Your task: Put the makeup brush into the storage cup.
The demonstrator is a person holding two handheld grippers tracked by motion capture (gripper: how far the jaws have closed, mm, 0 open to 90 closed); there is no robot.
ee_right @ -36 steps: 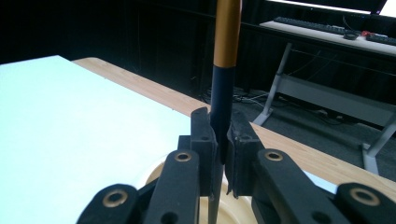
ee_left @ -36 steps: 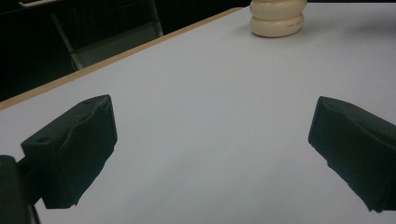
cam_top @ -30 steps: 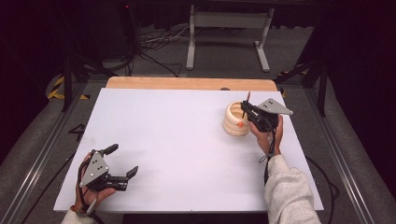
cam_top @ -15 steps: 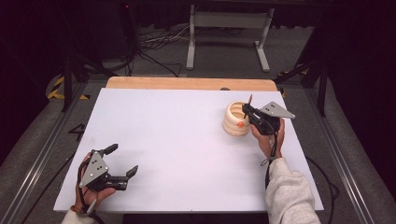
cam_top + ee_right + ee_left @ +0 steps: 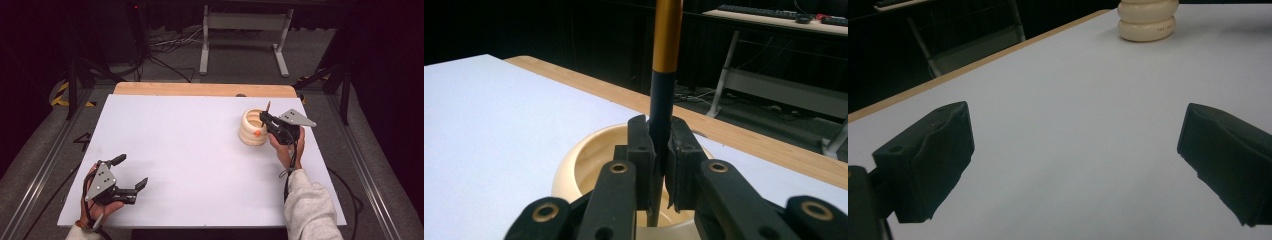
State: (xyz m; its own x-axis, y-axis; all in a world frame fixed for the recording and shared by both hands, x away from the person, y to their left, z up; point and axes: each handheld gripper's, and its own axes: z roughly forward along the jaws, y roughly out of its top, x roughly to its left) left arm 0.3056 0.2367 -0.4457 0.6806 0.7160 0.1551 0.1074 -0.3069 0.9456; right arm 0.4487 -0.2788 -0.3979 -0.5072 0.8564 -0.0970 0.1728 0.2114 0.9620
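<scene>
Pen point(image 5: 663, 85) in my right gripper point(image 5: 659, 165): slim round stick, dark lower barrel, smooth gold upper section, standing upright with its long axis vertical. Jaws clenched on the dark part. Top end cut off in the right gripper view; lower tip hidden behind the jaws. It stands over the cream holder point(image 5: 252, 127), a ribbed, glossy round pot at the far right of the white table point(image 5: 190, 150). My left gripper point(image 5: 125, 175) rests near left, jaws released, nothing between them.

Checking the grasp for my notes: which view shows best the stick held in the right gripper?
The right gripper view: the black-and-gold stick stands upright, clamped between the right gripper's jaws over the cream holder. The high view shows just a thin tip.
</scene>
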